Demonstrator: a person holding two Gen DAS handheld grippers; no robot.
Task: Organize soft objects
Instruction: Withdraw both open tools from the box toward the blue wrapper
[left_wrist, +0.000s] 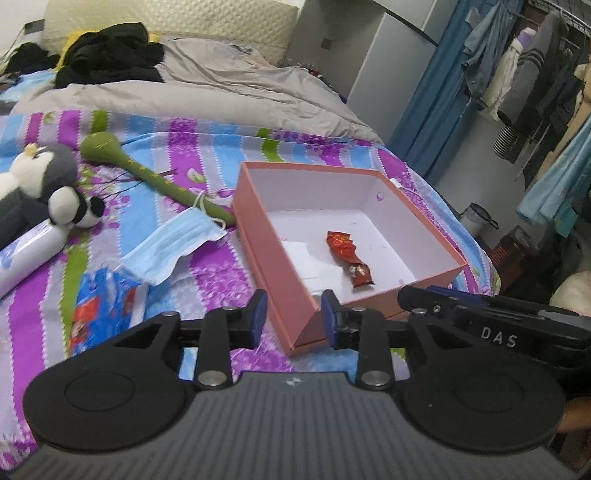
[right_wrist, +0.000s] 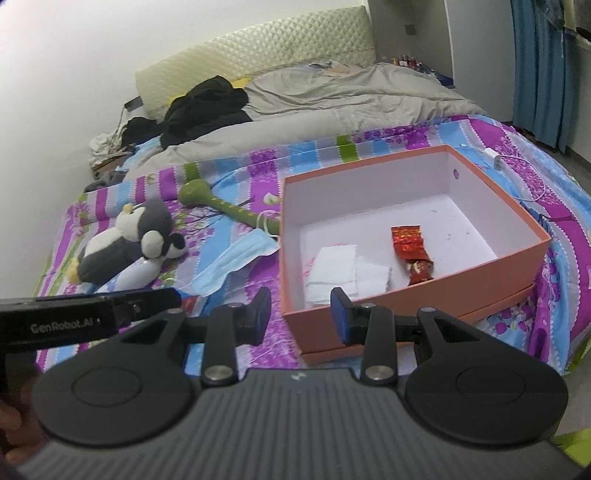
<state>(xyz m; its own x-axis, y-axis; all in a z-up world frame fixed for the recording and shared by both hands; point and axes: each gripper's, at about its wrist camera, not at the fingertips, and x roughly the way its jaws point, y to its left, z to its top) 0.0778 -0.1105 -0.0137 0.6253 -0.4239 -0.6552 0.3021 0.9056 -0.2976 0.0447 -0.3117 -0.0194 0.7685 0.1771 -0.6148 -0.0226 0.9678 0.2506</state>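
Right wrist view shows the pink box (right_wrist: 413, 236) on the striped bedspread (right_wrist: 524, 184) already holding a red snack wrapper (right_wrist: 413, 254) and some folded white tissue (right_wrist: 343, 271), so the sorting seems to be under way but far from finished. Left of the box, all outside it, lie the other soft things: a blue face mask (right_wrist: 236, 264) just beside the box's left wall, a green plush stick (right_wrist: 229, 205) beyond the mask with its thin end near the box's far left corner, and a grey-and-white penguin plush (right_wrist: 122, 245) well to the left with a small panda plush (right_wrist: 164, 245) against it. A white pack (left_wrist: 29, 254) and a blue-and-red packet (left_wrist: 107, 310) also lie left of the box in the left wrist view.

Judged from this, most items are left to collect.

Both tools hover short of the box's near edge. The right gripper (right_wrist: 301, 314) has its jaws moderately apart, empty, touching nothing. The left gripper (left_wrist: 293, 319) is likewise part-spread and empty, framing the box's near corner without visible contact.
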